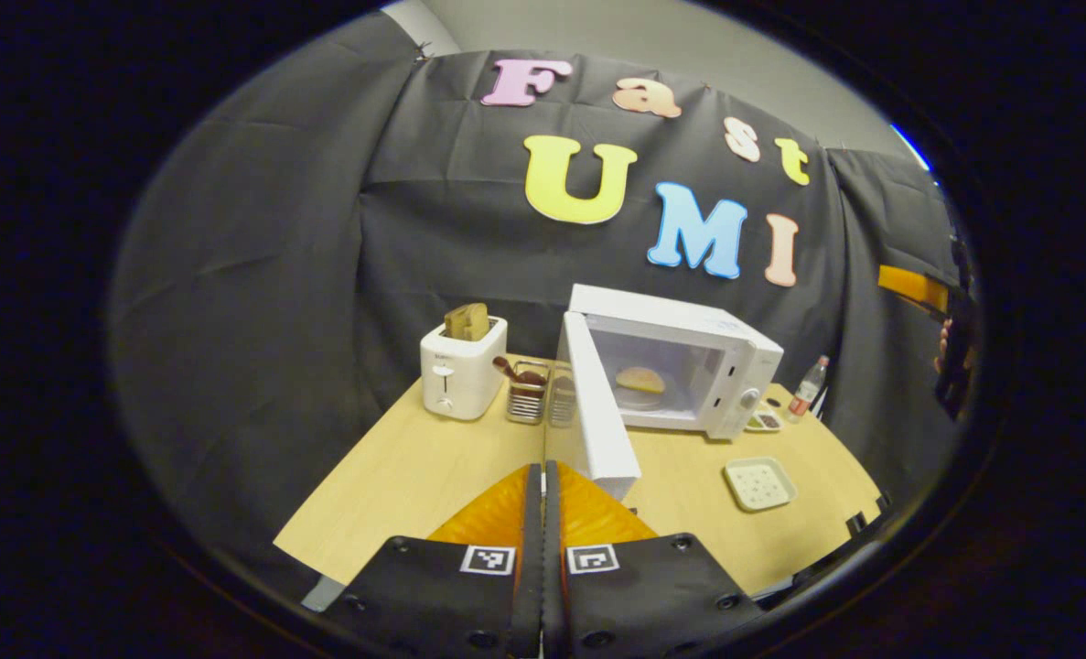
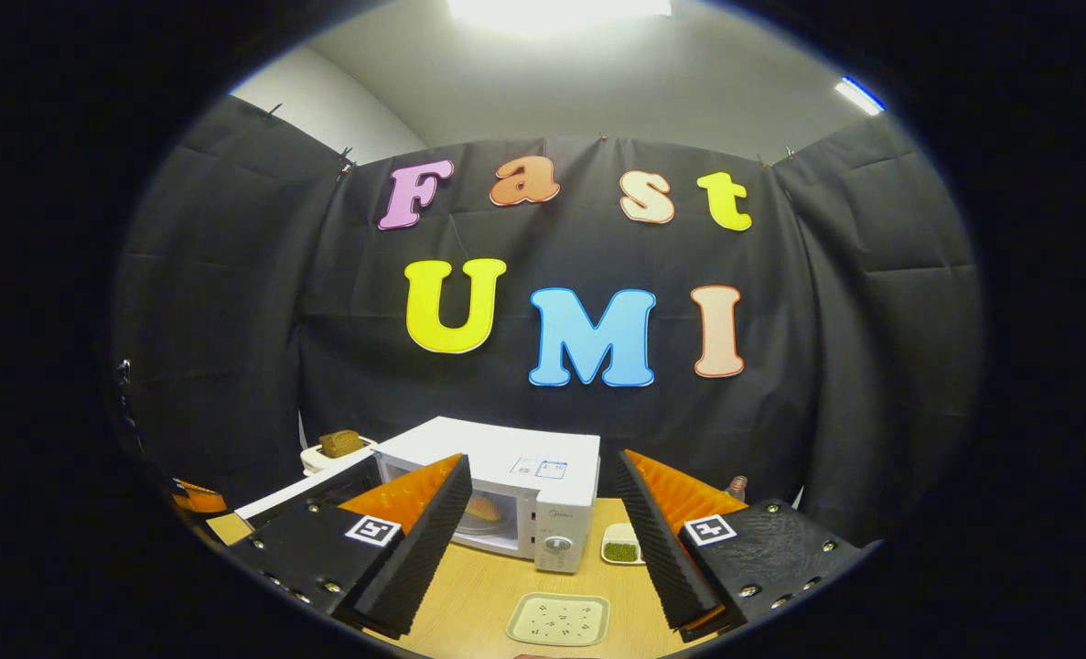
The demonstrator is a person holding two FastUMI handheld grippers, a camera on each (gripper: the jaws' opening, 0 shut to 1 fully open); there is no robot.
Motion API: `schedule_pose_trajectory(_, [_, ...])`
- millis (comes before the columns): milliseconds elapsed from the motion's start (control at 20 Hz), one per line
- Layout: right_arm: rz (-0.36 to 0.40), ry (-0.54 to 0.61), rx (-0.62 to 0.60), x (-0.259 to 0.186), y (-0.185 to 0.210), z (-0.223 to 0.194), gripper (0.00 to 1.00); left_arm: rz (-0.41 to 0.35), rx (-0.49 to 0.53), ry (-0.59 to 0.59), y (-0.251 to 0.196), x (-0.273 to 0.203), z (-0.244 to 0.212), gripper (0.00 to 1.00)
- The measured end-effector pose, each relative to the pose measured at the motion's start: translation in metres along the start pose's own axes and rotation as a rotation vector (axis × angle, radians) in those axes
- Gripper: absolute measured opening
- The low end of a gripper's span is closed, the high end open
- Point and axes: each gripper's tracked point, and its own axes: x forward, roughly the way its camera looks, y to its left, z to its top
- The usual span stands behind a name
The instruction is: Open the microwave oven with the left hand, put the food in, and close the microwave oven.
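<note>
Left gripper view shows the microwave oven [image 1: 680, 366] door [image 1: 602, 412] open with food [image 1: 640, 380] inside, left fingers [image 1: 532, 513] pressed together empty, right fingers [image 2: 433, 540] spread; closing the door remains.

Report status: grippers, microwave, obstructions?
Left gripper shut, empty. Right gripper open, empty. Microwave door open, food inside. Nothing blocking door.

The microwave [image 1: 689, 366] sits on the wooden table [image 1: 396, 485] with its door [image 1: 602, 412] swung wide open and the food [image 1: 640, 380] inside. The left gripper [image 1: 543, 513] has its fingers pressed together, just short of the door's edge. Toaster [image 1: 462, 371] off to the left.
</note>
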Motion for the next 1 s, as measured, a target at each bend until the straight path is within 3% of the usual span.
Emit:
schedule_pose_trajectory(200, [-0.022, -0.002, -0.002, 0.007, -0.020, 0.002, 0.96, -0.014, 0.043, 0.041, -0.020, 0.020, -0.007, 0.07])
schedule_pose_trajectory(500, [-0.060, 0.007, 0.020, 0.019, -0.044, 0.000, 0.97, -0.114, 0.071, 0.076, -0.080, 0.029, -0.012, 0.07])
schedule_pose_trajectory(1000, [-0.122, 0.031, 0.068, 0.034, -0.080, -0.007, 0.96, -0.341, 0.150, 0.132, -0.206, 0.070, -0.010, 0.07])
